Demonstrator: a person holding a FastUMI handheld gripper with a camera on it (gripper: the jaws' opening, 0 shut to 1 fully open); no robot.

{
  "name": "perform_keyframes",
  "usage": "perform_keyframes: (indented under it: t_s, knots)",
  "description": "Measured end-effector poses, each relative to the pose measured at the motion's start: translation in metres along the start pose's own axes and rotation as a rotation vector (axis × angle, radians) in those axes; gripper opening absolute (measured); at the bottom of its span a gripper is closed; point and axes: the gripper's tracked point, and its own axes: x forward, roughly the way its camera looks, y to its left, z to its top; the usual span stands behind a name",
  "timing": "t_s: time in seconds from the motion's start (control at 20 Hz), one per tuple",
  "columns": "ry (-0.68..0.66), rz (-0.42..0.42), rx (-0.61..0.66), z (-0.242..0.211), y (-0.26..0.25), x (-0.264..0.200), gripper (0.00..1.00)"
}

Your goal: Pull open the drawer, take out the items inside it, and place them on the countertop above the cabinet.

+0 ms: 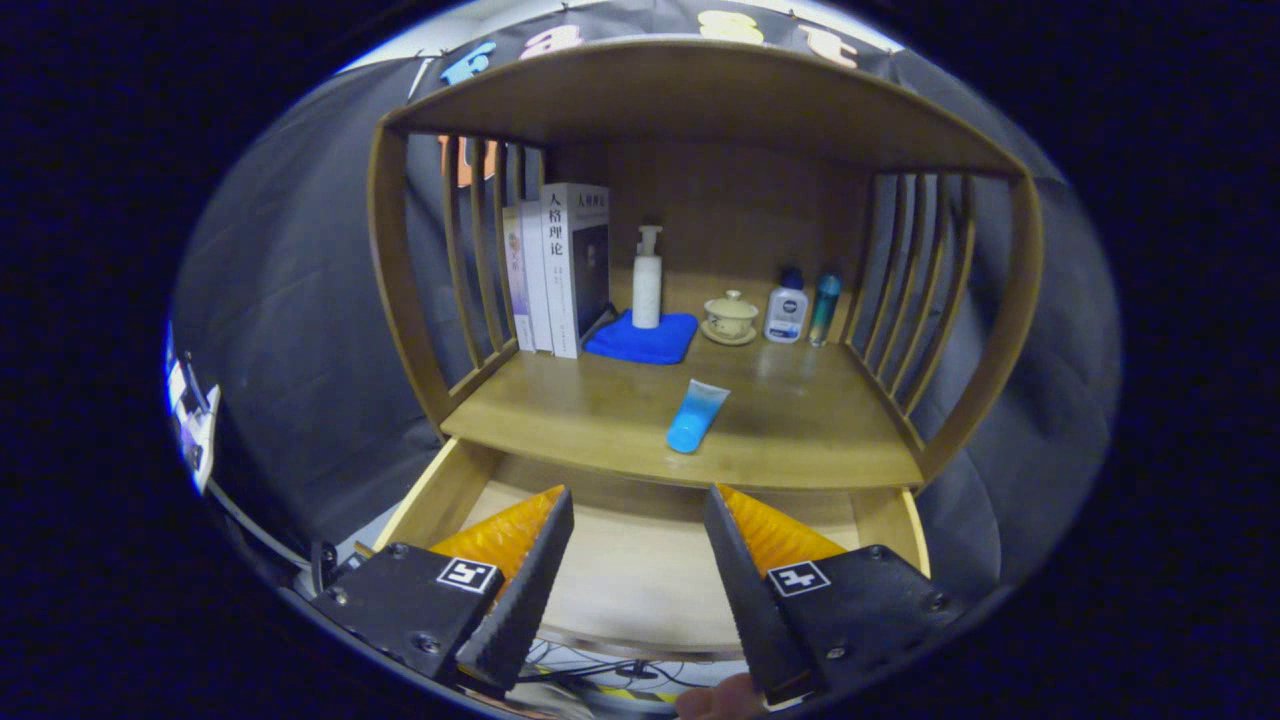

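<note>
Hand-held gripper [638,500] agape; blue tube [696,416] cap toward drawer [640,560].

books [556,266], pump bottle [647,278], blue cloth [642,338], lidded cup [731,315]

The gripper [638,520], fingers parted with nothing between them, hangs over the pulled-out drawer [640,570] below the countertop [800,420]. A tube [696,416] lies on the countertop just beyond the fingers. Behind it, left to right, stand books [560,268], a pump bottle [647,278] on a cloth [642,338], a lidded cup [730,316] and two bottles [786,312].
</note>
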Motion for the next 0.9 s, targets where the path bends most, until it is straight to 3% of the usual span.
perform_keyframes:
  t_s: [0.1,0.35,0.9]
  knots:
    - [-0.055,0.002,-0.020,-0.009,0.003,-0.013,0.84]
    - [-0.137,-0.061,-0.059,-0.049,-0.003,-0.023,0.99]
    - [-0.379,-0.110,0.017,-0.118,0.004,-0.035,0.99]
